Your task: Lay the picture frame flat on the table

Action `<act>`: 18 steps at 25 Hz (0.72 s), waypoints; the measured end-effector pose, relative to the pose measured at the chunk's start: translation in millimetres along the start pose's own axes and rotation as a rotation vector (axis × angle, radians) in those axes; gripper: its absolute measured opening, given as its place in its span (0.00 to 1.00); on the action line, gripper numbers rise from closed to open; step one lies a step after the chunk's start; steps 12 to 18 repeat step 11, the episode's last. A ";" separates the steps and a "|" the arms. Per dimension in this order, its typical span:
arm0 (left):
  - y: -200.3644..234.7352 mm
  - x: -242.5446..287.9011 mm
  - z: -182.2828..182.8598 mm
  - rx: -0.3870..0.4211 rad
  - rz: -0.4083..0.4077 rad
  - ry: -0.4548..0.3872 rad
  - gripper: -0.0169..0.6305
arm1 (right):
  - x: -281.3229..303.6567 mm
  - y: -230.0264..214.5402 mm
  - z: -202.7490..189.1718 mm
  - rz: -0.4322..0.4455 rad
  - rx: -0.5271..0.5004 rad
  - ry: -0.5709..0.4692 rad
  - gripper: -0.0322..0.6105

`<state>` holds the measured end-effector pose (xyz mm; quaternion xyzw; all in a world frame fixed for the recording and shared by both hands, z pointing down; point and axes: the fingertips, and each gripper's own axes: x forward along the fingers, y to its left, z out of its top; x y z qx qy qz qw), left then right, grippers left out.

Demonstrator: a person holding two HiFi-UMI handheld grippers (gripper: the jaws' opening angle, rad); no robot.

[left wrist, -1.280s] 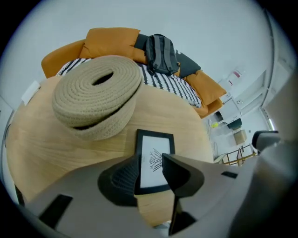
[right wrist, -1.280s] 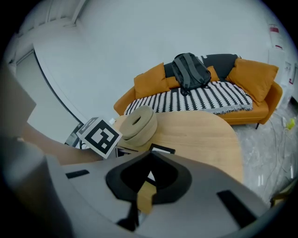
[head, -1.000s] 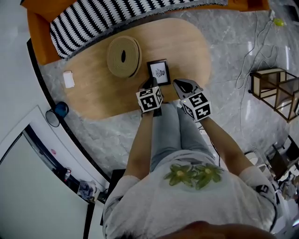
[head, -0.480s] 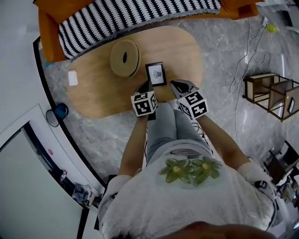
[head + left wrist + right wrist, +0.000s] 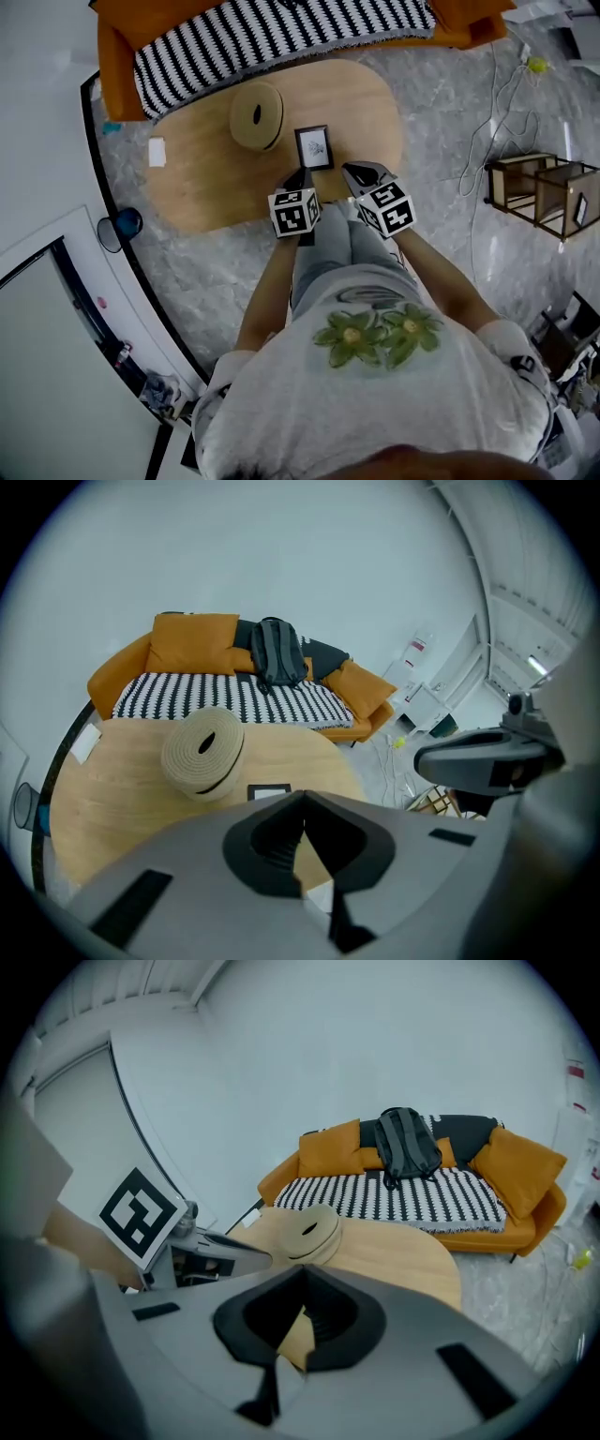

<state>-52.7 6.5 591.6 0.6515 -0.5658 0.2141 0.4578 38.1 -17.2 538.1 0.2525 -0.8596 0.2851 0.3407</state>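
The small black-bordered rectangular picture frame (image 5: 314, 147) lies face-up on the oval light-wood table (image 5: 206, 178), just beyond both sets of fingertips. The left gripper (image 5: 302, 174) and right gripper (image 5: 359, 173) are clenched on nothing and stand clear of the frame. Placement appears complete, so no grip is needed.

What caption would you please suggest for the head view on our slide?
Picture frame lying flat on the wooden table beside a rolled mat, left tool and right tool both shut and empty.

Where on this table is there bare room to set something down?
Bare: the table right of the picture frame, and between the white object and the rolled mat. Crowded mid-table, where mat and frame sit close.
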 end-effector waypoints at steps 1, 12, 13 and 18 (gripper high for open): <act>-1.8 -3.7 -1.4 0.005 -0.001 -0.001 0.05 | -3.0 2.0 -0.4 -0.001 0.000 -0.004 0.06; -12.0 -39.3 -17.1 0.037 -0.001 -0.029 0.05 | -28.6 25.6 -6.5 -0.022 -0.012 -0.039 0.06; -12.0 -39.3 -17.1 0.037 -0.001 -0.029 0.05 | -28.6 25.6 -6.5 -0.022 -0.012 -0.039 0.06; -12.0 -39.3 -17.1 0.037 -0.001 -0.029 0.05 | -28.6 25.6 -6.5 -0.022 -0.012 -0.039 0.06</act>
